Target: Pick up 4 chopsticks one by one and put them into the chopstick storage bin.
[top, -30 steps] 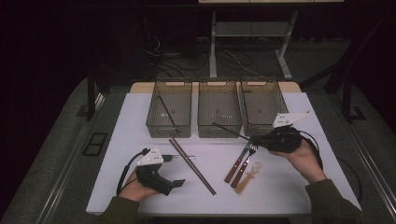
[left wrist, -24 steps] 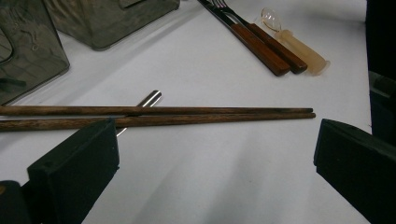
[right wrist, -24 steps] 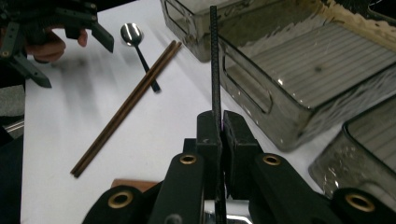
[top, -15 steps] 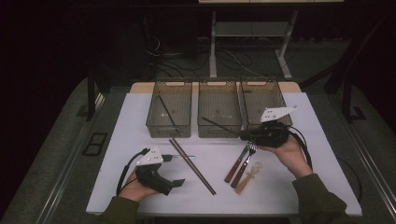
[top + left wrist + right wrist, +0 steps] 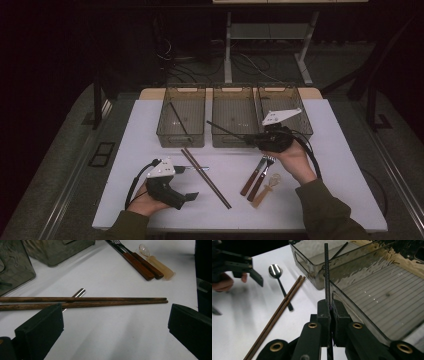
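Note:
My right gripper (image 5: pixel 252 139) (image 5: pixel 329 307) is shut on a thin black chopstick (image 5: pixel 227 131) (image 5: pixel 326 270). The stick points left, across the front wall of the middle bin (image 5: pixel 232 90). A second black chopstick (image 5: pixel 177 119) (image 5: pixel 339 251) lies inside the left bin (image 5: pixel 181 137). Low on the left of the table rests my left gripper (image 5: pixel 187 182) (image 5: pixel 115 315), open, with nothing between its jaws. Just beyond it lies a pair of brown wooden chopsticks (image 5: pixel 206 177) (image 5: pixel 87 301) across a metal spoon (image 5: pixel 197 169) (image 5: pixel 79 292) (image 5: pixel 275 270).
Two brown-handled forks (image 5: pixel 255 175) (image 5: pixel 138 261) and a translucent spoon (image 5: pixel 267 187) (image 5: pixel 155 261) lie below my right hand. A third bin (image 5: pixel 285 89) stands at the back right. The white table (image 5: pixel 340 165) has bare room at its right side.
My right gripper has carried the black chopstick leftward and slightly away from me, up to the middle bin's front. The left gripper has stayed put.

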Demonstrator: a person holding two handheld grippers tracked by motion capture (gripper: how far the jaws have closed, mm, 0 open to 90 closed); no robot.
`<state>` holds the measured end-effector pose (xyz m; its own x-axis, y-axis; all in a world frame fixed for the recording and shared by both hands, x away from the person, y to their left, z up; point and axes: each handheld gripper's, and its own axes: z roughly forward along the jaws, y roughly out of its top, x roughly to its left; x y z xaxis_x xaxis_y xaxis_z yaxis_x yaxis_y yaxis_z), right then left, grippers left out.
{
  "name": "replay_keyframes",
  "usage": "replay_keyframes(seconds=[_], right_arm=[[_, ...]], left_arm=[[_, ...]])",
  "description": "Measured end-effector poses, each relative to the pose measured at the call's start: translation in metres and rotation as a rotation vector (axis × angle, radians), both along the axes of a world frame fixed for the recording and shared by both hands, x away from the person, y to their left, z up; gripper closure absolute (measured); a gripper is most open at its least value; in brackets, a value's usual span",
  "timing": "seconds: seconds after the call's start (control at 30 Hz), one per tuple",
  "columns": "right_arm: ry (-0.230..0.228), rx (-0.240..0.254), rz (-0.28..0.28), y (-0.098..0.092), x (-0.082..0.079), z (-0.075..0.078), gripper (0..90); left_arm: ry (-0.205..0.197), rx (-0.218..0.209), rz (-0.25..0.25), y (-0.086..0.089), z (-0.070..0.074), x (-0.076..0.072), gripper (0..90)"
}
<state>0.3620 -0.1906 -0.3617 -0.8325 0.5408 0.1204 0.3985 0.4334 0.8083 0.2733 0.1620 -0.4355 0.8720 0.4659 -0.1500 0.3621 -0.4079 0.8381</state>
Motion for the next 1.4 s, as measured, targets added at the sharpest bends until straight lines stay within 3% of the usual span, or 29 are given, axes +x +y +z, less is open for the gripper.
replay_keyframes(seconds=[0.7,1.07,1.4], right_arm=[[0.032,-0.012,-0.079,0.059,0.047,0.015,85.8],[0.035,-0.006,-0.103,0.085,0.069,0.016,85.8],[0.045,-0.031,-0.125,0.111,0.086,0.013,85.8]], left_arm=[[-0.005,0.007,0.013,0.000,0.001,0.000,0.0],[-0.005,0.010,0.013,0.000,0.000,0.001,0.0],[-0.009,0.002,0.013,-0.001,0.000,0.001,0.0]])
